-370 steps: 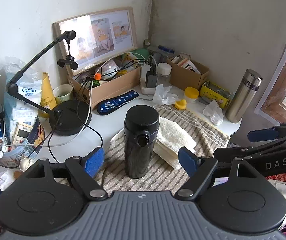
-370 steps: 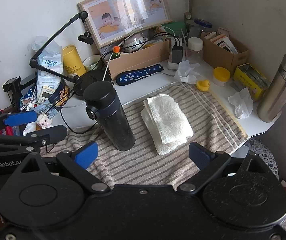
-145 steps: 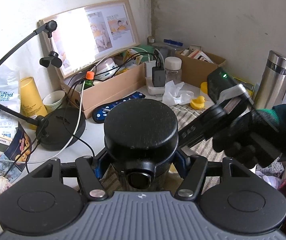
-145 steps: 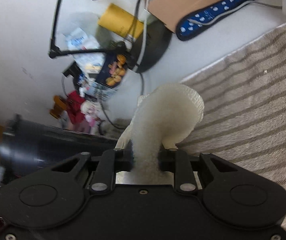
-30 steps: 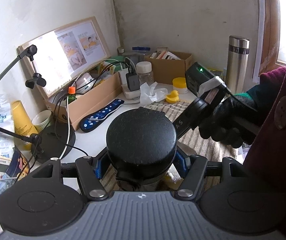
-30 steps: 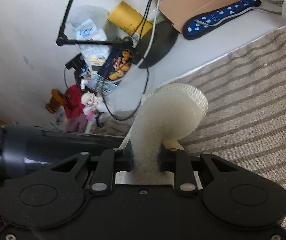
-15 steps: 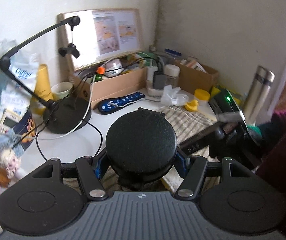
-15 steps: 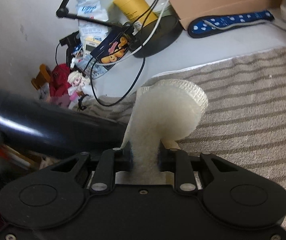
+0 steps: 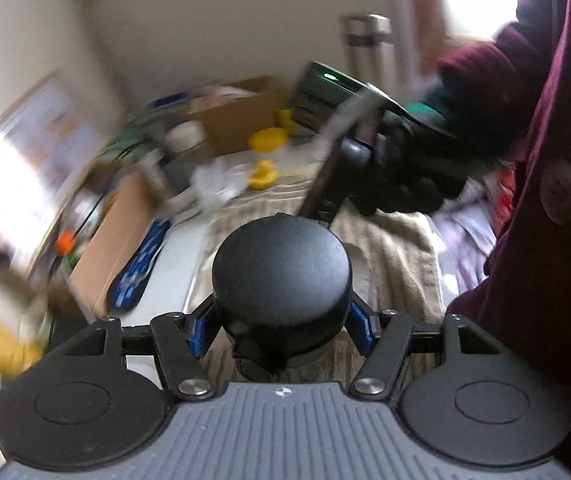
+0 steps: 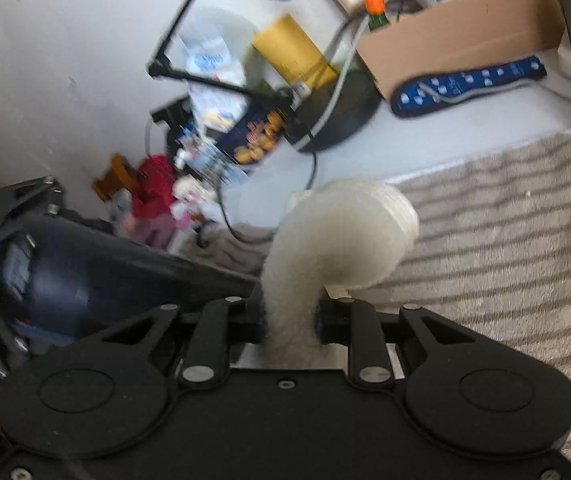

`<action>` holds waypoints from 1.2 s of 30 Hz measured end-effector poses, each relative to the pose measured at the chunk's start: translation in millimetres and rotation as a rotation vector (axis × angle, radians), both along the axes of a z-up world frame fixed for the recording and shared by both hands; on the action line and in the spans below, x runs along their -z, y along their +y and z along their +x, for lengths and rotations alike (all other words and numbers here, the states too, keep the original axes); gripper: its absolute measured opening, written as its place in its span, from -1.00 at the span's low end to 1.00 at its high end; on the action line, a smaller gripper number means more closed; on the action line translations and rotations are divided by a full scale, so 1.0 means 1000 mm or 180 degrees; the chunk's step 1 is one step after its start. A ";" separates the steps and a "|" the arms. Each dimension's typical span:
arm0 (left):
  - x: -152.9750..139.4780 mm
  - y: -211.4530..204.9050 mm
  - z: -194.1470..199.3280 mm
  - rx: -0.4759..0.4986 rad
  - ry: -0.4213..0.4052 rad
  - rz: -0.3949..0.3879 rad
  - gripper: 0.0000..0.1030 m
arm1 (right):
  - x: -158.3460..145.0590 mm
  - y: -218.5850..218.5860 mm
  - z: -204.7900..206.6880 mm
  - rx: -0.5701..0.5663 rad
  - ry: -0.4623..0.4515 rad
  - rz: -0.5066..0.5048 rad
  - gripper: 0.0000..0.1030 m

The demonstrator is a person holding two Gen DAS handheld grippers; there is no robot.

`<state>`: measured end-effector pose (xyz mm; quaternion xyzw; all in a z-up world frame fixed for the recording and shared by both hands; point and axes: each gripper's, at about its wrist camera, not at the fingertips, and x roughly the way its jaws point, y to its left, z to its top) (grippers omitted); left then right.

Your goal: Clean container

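Bottle swung since last frame, both claws loaded.
Left gripper (image 9: pixel 281 320) pinching black bottle (image 9: pixel 281 268); right gripper (image 10: pixel 290 322) pinching white cloth (image 10: pixel 337 236); background now motion-blurred, striped mat (image 10: pixel 505 248) below.

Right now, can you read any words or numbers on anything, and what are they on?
No text is readable; both views are blurred.
Blue print, blurred: white packet.
Lettering, blurred: blue tin.
Label, too small: yellow canister.
No lettering shows: black bottle in left claw.
None: white cloth in right claw.
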<state>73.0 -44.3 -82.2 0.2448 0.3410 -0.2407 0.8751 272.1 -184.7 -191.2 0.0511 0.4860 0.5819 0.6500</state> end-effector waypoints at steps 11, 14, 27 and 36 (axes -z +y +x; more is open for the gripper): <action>0.006 -0.006 0.032 -0.0922 0.0004 -0.0404 0.24 | -0.019 -0.027 0.018 0.0132 0.0238 0.0341 -0.58; 0.005 -0.003 0.032 -0.1385 0.0020 -0.0500 0.24 | -0.023 -0.030 0.020 0.0143 0.0281 0.0413 -0.58; 0.006 0.011 0.007 -0.2401 0.0232 -0.0734 0.30 | -0.025 -0.011 0.009 -0.0070 0.0238 0.0425 -0.59; 0.003 0.020 0.005 -0.2147 0.0047 -0.1159 0.23 | -0.028 -0.019 0.005 -0.0123 0.0241 0.0415 -0.58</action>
